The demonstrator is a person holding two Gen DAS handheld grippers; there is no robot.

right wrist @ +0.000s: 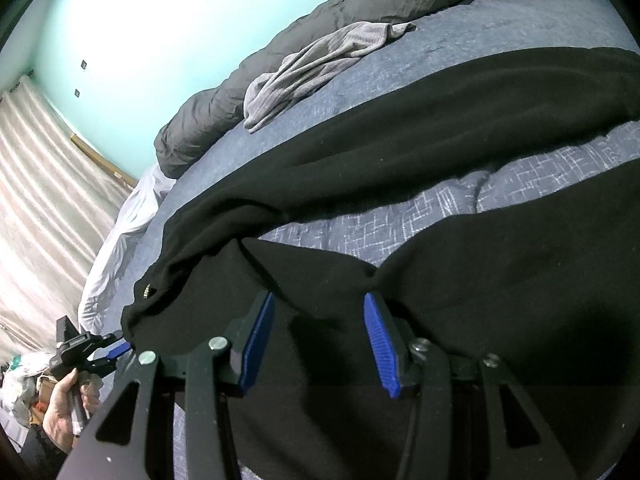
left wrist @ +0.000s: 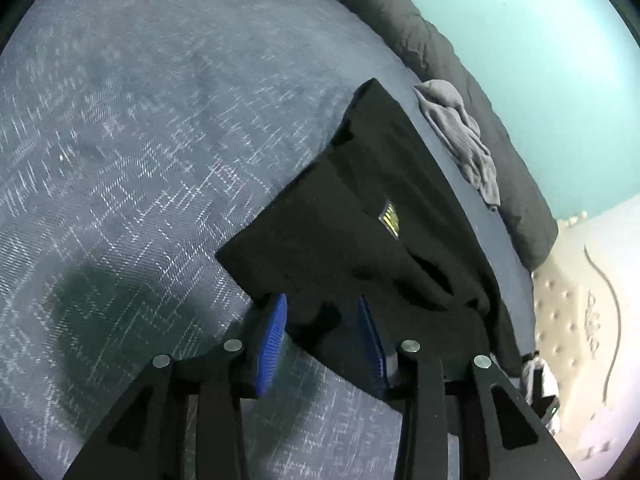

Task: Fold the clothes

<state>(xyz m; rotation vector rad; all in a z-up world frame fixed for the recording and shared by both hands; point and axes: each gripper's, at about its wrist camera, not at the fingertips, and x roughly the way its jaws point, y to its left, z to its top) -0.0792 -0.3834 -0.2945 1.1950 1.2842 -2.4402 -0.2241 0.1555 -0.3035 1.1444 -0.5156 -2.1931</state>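
A black garment (left wrist: 360, 200) with a small yellow label (left wrist: 390, 218) lies spread on the blue-grey bedcover (left wrist: 140, 140). My left gripper (left wrist: 322, 300) sits at its near edge. The blue pads (left wrist: 274, 344) stand apart, and the cloth's edge lies loosely between them and over the right finger, not pinched. In the right wrist view the black garment (right wrist: 400, 140) runs across the bedcover (right wrist: 400, 224) in two bands. My right gripper (right wrist: 319, 298) hovers open over the near band, with nothing between its pads (right wrist: 380, 344). The left gripper (right wrist: 116, 350), held by a hand (right wrist: 60, 404), is at the garment's left corner.
A crumpled light grey garment (right wrist: 312, 64) lies farther back on the bed, next to a dark grey duvet (right wrist: 360, 8) bunched along the teal wall. A white sheet (right wrist: 120, 240) hangs off the bed's edge beside a striped curtain (right wrist: 40, 200). A cream tufted headboard (left wrist: 572, 300) borders the bed.
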